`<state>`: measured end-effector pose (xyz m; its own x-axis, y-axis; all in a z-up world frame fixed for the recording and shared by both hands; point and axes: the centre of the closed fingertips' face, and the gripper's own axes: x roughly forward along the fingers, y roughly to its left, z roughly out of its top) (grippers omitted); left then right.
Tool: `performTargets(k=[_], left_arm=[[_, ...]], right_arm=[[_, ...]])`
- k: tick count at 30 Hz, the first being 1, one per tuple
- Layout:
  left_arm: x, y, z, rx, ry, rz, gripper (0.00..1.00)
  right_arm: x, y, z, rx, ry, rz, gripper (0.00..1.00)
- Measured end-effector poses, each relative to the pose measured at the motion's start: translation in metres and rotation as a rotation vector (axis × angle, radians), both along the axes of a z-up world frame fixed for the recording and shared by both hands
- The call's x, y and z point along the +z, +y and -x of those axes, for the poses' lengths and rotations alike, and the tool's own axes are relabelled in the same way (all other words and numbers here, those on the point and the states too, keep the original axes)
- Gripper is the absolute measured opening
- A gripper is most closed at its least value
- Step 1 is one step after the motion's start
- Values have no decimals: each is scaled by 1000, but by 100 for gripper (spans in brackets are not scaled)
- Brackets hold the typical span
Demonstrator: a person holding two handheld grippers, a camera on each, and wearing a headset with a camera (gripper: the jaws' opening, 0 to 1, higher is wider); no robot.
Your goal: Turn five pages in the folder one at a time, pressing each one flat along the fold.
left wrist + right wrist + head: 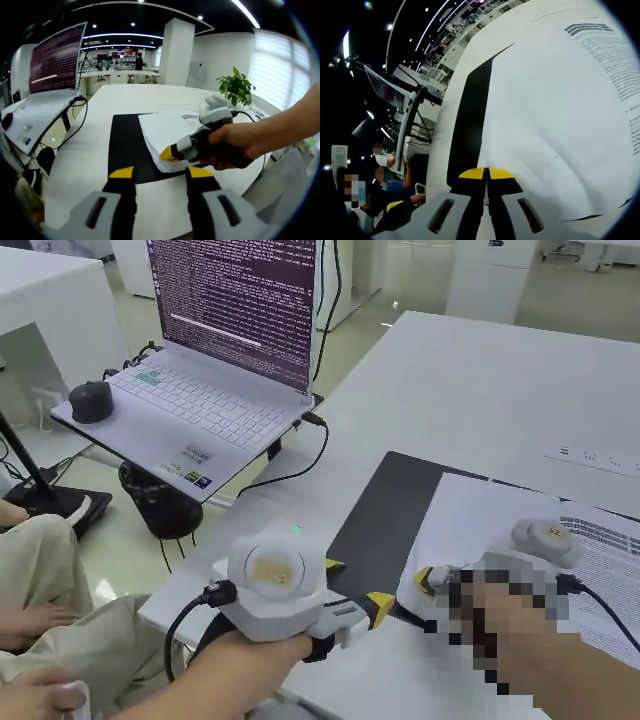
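The folder lies open on the white table, its black cover to the left of a blank white page and a printed page. My right gripper is shut, its yellow tips at the near-left corner of the blank page. Whether a sheet is pinched between them I cannot tell. My left gripper hovers open just left of it over the table's front edge. Its tips point at the black cover, with nothing between them. The right gripper shows there at the page's edge.
An open laptop with a mouse sits on a stand to the left, beyond the table's edge. A loose printed sheet lies at the far right of the table. A potted plant stands further back. A person's knees are at lower left.
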<state>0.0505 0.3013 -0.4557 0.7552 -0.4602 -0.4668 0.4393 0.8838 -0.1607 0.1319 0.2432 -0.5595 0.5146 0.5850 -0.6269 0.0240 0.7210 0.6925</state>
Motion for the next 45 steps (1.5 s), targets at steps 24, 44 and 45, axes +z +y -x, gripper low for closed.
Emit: performTargets(k=[24,44,45], left_arm=[[-11,-14,-9,-48,31,-47,39],[-48,-59,-18,-174,122,-147,40],[-48,-56,-17,-172,120,-149,40]], right_arm=[[14,-2,24,-10,-47,-131,0],[45,-22,39,-26,-85,-253,0],[44,-21,39,-26,-82,-250,0]])
